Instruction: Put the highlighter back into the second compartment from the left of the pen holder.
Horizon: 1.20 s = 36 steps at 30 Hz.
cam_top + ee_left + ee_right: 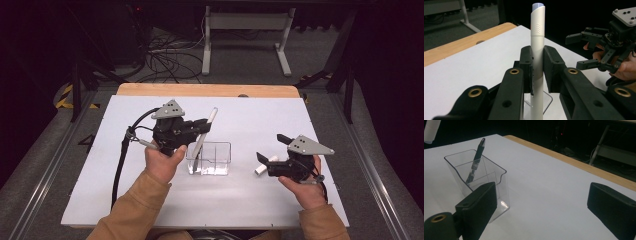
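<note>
My left gripper (pixel 204 125) (pixel 537 60) is shut on a white pen (pixel 213 115) (pixel 537 30), gripped around its middle and held nearly upright, tilted a little. The pen's lower end reaches down at the left end of a clear plastic holder (pixel 222 146) (pixel 547 100) (pixel 500 173). A dark pen (pixel 477 152) leans inside the holder's far compartment. My right gripper (pixel 272 147) (pixel 574 52) (pixel 544 197) hovers to the right of the holder, jaws wide open with nothing between them, pointing at it.
A small white cylinder (pixel 265 165) sits by the right gripper's lower jaw; I cannot tell if it lies on the table. The white tabletop (pixel 250 115) ends in a wooden strip (pixel 210 90) at the back. Cables and a desk frame lie on the floor beyond.
</note>
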Tool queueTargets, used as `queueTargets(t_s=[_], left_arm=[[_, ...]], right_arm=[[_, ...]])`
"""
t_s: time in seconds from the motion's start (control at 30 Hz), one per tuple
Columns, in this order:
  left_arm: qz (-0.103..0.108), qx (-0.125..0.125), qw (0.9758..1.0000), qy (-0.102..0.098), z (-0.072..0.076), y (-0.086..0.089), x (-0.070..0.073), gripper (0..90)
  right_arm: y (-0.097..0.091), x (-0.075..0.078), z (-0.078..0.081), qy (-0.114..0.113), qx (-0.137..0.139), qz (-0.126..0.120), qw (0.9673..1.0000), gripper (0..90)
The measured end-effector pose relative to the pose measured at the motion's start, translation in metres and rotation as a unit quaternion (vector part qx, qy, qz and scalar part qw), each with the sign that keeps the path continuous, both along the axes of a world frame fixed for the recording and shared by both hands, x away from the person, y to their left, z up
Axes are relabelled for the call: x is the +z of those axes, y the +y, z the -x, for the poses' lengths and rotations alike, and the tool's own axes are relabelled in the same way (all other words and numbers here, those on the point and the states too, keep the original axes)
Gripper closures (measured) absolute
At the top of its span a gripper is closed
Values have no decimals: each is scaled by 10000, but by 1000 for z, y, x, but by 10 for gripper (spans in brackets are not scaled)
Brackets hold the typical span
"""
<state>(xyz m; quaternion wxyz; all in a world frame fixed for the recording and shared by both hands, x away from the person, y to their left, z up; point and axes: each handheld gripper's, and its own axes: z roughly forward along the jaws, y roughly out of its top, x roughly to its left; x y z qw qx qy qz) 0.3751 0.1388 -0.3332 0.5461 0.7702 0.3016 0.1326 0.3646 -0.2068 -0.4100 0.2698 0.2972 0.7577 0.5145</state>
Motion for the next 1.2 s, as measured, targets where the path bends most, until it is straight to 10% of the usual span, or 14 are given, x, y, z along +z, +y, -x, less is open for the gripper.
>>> queueTargets(t_s=[1.2], left_arm=[[-164,44,9997,-168,-23,-37,-27,786]], right_arm=[[-1,0,0,-6,-7,-6,10000,94]])
